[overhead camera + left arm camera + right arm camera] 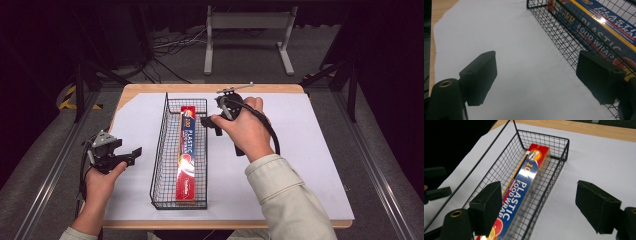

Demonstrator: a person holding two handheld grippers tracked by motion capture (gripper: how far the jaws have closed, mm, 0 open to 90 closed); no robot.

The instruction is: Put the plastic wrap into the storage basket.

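- While reaching for the box (186,155), work from the near edge outward and keep both tools slow.
- Nearest: left gripper (134,155), held low in the left hand (102,180) just beside the basket (159,150), released, jaws spread wide over bare paper, grasping nothing.
- Best used to steady the basket's near-side wall, since thin wire on smooth paper looks likely to slide.
- Seen through the left gripper view: matte black blocky pads (480,75), flat-faced, good for gripping flat card.
- Basket: long, narrow, black wire grid with upright sides and a thicker rim rod; light, open, easy to snag a jaw tip in.
- Box: long slim carton of plastic food wrap, glossy printed card in blue, red and yellow, lying flat along the basket floor, leaning toward its right wall.
- Square edges, smooth faces; probably light and a little crushable, so squeeze gently across the narrow width.
- Farther on: right gripper (211,125), carried in the right hand (245,132) at the basket's right rim past mid-length, also released, jaws apart and empty.
- From the right gripper view, box (524,187) ahead and below, between the jaw lines; lower straight down inside the walls, one jaw each side of the carton, clear of the wire.
- Beneath everything: white paper sheet (300,150), matte and flat.
- Farthest: pale wooden table (200,88) edge.
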